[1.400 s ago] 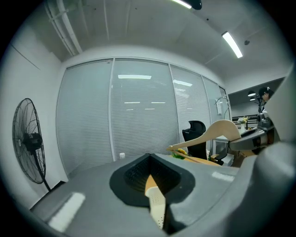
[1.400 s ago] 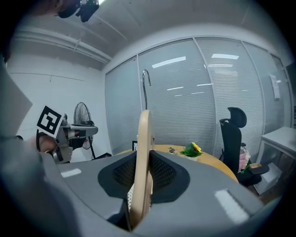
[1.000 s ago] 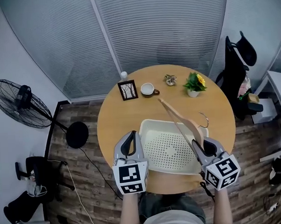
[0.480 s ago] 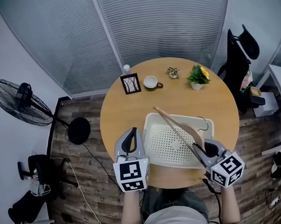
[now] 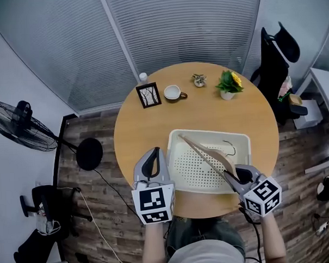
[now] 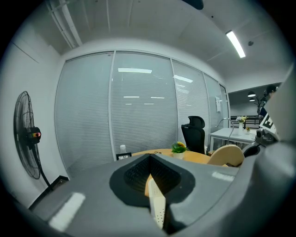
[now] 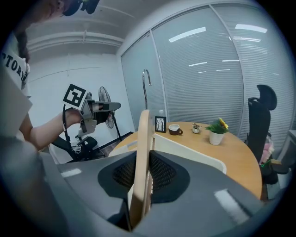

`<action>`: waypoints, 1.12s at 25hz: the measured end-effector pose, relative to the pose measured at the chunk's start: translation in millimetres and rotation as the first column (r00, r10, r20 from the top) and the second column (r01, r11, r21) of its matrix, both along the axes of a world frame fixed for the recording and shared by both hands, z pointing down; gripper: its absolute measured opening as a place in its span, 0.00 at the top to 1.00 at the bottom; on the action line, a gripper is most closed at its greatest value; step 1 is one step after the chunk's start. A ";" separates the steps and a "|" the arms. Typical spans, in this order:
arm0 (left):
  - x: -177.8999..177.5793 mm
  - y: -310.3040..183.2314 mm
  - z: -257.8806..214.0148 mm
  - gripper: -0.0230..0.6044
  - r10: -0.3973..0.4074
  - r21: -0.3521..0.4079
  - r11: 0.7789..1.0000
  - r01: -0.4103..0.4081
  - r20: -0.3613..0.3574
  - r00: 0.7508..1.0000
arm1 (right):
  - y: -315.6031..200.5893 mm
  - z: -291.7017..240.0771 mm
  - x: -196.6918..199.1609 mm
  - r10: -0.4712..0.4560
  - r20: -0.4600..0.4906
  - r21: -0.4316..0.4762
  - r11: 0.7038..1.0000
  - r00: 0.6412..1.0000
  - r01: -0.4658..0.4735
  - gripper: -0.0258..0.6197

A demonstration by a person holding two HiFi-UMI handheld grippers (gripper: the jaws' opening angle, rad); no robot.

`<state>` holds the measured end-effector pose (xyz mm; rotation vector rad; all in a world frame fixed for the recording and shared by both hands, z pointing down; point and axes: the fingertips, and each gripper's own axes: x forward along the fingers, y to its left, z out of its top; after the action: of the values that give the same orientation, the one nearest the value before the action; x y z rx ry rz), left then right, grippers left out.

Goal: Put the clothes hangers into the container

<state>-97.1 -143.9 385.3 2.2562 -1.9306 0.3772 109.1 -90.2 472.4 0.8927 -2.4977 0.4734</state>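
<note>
**Hanger lowered inside the container's outline**

The right claw was clamped on one end of the wooden hanger, its jaws pressed against both faces of the wood. A second earlier the hanger had slanted up with its far tip past the container's back rim, over the bare table. Half a second earlier the tip had come back to that rim. At this moment the whole hanger sat within the outline of the white perforated container, running from the right claw towards the far left corner, with its wire hook over the right side. Whether it touched the floor of the container could not be told.

The left claw had stayed at the container's left edge throughout, its jaws closed tight on the thin perforated wall.

On the far part of the table, well apart from the container, stood a picture frame, a cup, a small ornament and a potted plant.
</note>
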 end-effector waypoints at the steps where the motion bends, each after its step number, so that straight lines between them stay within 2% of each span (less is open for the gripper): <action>1: -0.6 0.1 1.0 0.96 0.001 -0.002 1.000 -0.001 -0.002 1.000 | 0.6 4.8 -0.2 -0.005 -0.012 -0.009 1.000 1.000 0.005 0.84; 12: -10.3 0.2 13.1 0.96 -0.011 -0.033 0.999 0.011 -0.007 1.000 | -5.8 44.6 -6.7 -0.035 -0.068 -0.120 0.992 0.997 0.027 0.84; 28: -28.8 4.3 22.6 0.96 -0.047 -0.053 0.998 0.046 -0.015 0.999 | -17.1 61.6 -19.3 -0.063 -0.123 -0.174 0.984 0.990 0.041 0.84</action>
<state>-125.9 -139.6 407.9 2.1709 -1.9379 0.3981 89.7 -107.3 534.0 0.7641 -2.3182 0.5849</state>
